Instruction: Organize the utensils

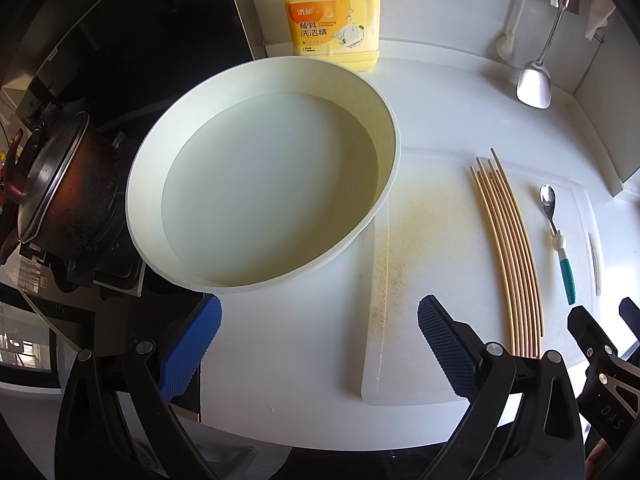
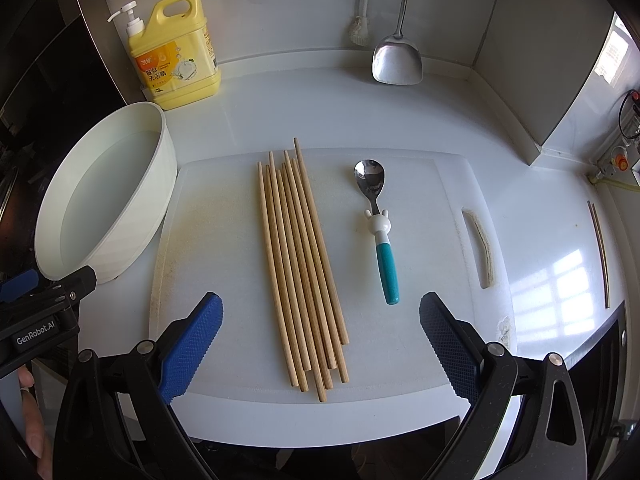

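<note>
Right claw (image 2: 320,344): spread wide, grasping nothing, hovering over the near edge of the white cutting board (image 2: 420,340). Blue textured pads (image 2: 192,344) sit either side of the near ends of the chopsticks (image 2: 300,272), not touching them.

Left claw (image 1: 320,344): also spread wide and empty, over bare tabletop (image 1: 280,360) at the board's left near corner. A person's hand (image 2: 34,420) shows at the left edge of the right wrist view, below the left claw's body.

Chopsticks: loose bundle of wooden sticks lying flat on the board, roughly parallel, running near to far, ends uneven. Slightly left of board centre.

Spoon (image 2: 378,224): just right of the chopsticks, apart from them, flat on the board. Teal handle toward the near side, white rabbit-shaped figure at the neck, metal bowl pointing far.

Board has yellowish staining along its left side and a slot handle (image 2: 478,248) on its right.

White round basin (image 1: 260,176): left of the board, holding clear water; its rim overlaps the board's far-left corner. Dark lidded pot (image 1: 52,196) on the stove beyond the basin's left side.

Two thin sticks (image 2: 598,252) lie on the tabletop well right of the board.

Far back: yellow pump bottle of dish detergent (image 2: 176,56) behind the basin, metal spatula (image 2: 398,56) leaning at the back wall, white brush (image 2: 362,16) hanging beside it.
</note>
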Tool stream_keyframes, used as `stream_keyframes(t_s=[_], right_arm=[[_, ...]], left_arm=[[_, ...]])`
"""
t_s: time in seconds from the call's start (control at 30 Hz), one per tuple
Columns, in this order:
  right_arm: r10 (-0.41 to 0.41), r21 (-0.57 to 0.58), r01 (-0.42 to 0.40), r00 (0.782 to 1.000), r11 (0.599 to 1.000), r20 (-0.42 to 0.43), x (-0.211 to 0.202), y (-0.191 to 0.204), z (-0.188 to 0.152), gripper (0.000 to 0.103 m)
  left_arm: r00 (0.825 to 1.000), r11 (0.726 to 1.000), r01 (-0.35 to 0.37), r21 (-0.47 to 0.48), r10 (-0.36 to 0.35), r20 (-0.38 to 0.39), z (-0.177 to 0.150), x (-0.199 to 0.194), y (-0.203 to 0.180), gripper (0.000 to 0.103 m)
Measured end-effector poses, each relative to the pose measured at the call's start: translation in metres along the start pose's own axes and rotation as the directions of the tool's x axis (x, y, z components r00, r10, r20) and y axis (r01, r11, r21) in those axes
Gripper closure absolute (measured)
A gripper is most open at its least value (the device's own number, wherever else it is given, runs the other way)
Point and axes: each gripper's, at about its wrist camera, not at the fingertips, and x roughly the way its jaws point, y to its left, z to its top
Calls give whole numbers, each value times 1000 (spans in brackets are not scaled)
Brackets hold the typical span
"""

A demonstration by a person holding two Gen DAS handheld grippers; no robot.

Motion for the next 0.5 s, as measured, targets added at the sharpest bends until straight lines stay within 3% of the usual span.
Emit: stream_keyframes(t_s=[0.5], right_arm=[[1, 0, -1, 1000, 1000, 0, -1, 0, 2, 9]], left_arm=[[1000, 1000, 0, 0, 0, 2, 0, -1, 1, 6]])
